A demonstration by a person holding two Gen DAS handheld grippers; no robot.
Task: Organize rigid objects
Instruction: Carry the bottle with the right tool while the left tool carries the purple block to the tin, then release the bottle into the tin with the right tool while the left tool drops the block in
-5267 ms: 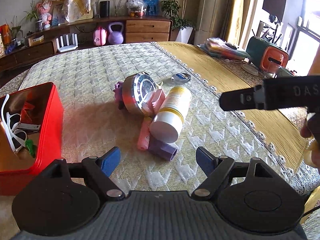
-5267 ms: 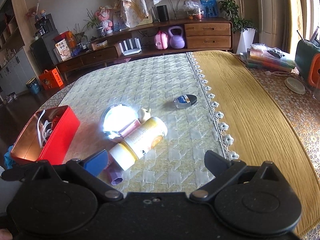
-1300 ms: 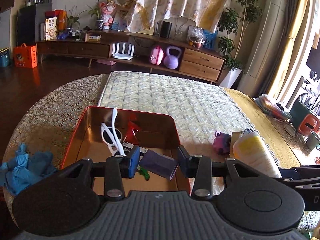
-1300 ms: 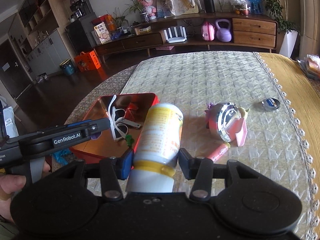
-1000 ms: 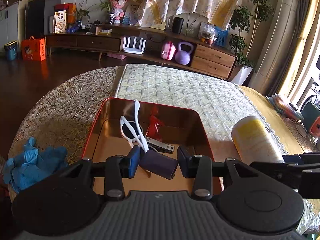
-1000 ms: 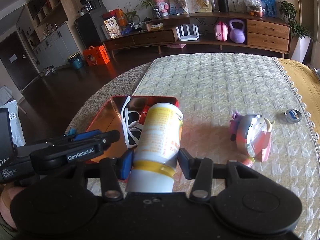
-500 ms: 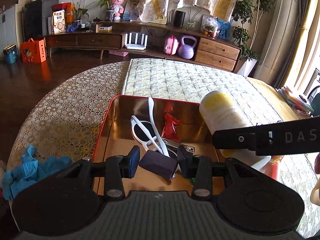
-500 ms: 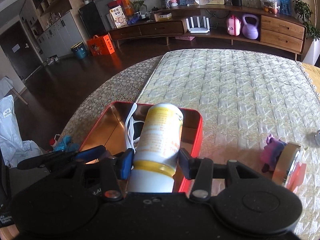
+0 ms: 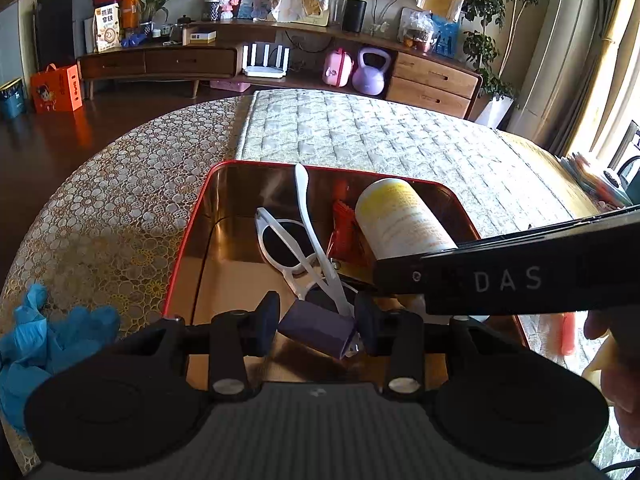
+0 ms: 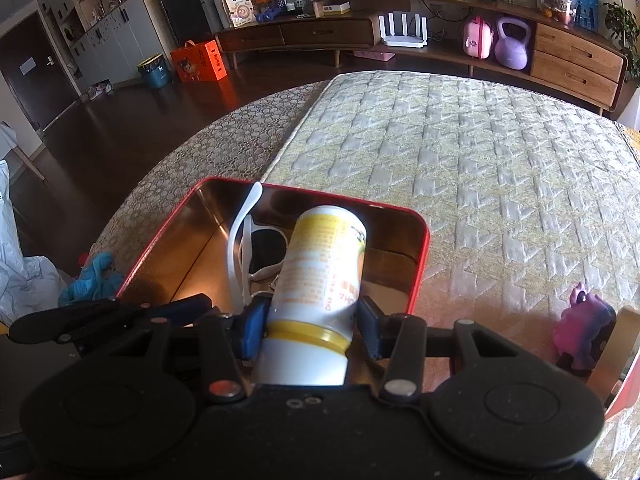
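Note:
A red tin box [image 9: 188,240] with a shiny inside sits on the quilted table; it also shows in the right wrist view [image 10: 420,252]. My left gripper [image 9: 316,324] is shut on a small purple block [image 9: 316,328] and holds it over the box's near end. My right gripper [image 10: 310,322] is shut on a yellow and white bottle [image 10: 320,276] and holds it over the box's right half; the bottle also shows in the left wrist view [image 9: 400,220]. White sunglasses [image 9: 288,248] and a red packet [image 9: 344,232] lie in the box.
A blue glove [image 9: 44,332] lies left of the box. A purple toy [image 10: 584,320] and a round clock's edge [image 10: 612,348] lie to the right on the quilt. A pink stick [image 9: 566,332] shows behind my right gripper's body. The table edge drops off at left.
Both grippers have moved further over the red box and lower. The bottle now hangs over the box's inside rather than beside it. Both grips are unchanged.

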